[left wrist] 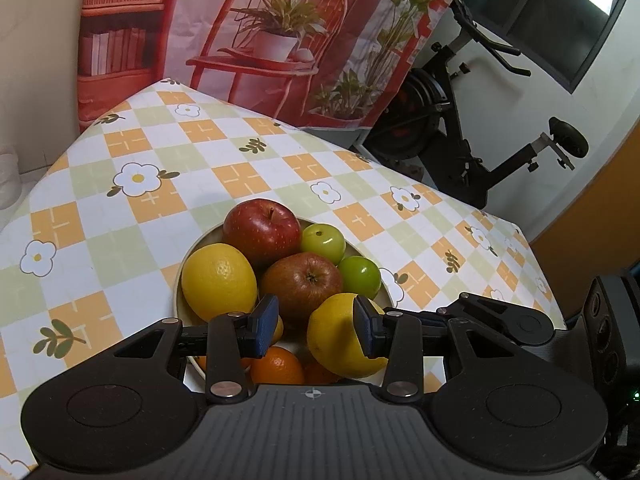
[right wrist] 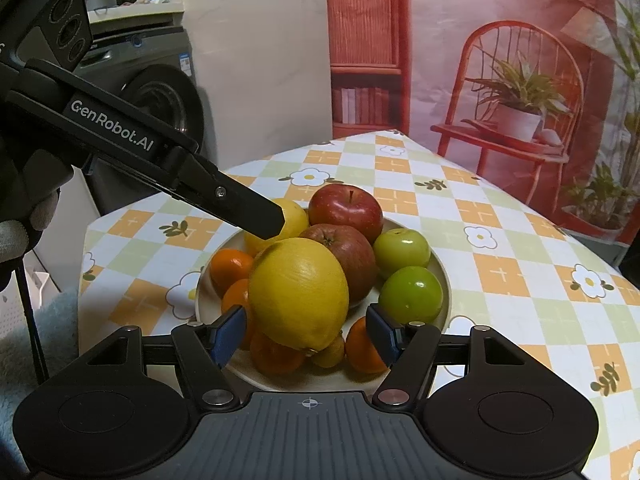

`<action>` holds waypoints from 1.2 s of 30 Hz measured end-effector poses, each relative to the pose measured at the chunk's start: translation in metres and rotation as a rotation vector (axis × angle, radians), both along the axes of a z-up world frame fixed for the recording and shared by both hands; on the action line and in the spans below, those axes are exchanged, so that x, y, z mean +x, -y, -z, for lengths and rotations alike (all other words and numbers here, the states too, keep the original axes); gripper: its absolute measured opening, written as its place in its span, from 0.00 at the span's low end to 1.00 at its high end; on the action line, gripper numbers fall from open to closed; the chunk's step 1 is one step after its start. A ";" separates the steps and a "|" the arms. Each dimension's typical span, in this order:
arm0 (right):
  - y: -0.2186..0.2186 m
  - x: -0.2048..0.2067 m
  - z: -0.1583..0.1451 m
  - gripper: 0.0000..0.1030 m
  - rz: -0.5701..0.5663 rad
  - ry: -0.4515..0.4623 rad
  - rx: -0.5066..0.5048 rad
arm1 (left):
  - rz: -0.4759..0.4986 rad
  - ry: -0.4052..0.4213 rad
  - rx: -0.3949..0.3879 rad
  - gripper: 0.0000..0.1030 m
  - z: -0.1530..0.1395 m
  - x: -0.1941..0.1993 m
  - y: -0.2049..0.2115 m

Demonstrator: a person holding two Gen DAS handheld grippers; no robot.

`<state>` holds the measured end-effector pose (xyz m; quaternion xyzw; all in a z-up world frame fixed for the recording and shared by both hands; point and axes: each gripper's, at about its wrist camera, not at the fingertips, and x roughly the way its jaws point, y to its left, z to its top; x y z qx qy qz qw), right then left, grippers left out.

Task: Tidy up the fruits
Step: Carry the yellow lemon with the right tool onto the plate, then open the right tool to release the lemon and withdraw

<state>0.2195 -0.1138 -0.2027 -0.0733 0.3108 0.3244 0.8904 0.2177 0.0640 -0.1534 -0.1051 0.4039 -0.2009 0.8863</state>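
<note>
The firm, waxy, fairly heavy lemon (right wrist: 298, 292) tops the fruit pile on the plate (right wrist: 438, 264) mid-worktop, best gripped across its widest middle, with the right claw (right wrist: 308, 334) half open around it and the left claw (left wrist: 316, 320) narrowly open, empty.

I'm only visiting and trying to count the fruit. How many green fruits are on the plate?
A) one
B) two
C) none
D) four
B: two green fruits sit side by side at the plate's right edge in the right wrist view, next to the apples.
</note>
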 end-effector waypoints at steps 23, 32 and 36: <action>0.009 -0.006 0.000 0.48 0.024 0.017 -0.001 | -0.010 0.026 0.046 0.42 -0.003 -0.006 0.002; 0.012 -0.013 -0.005 0.50 0.046 0.032 0.010 | -0.041 0.071 0.121 0.43 -0.005 -0.018 -0.001; 0.012 -0.019 -0.003 0.54 0.058 0.036 0.015 | -0.053 0.103 0.157 0.54 -0.004 -0.028 0.000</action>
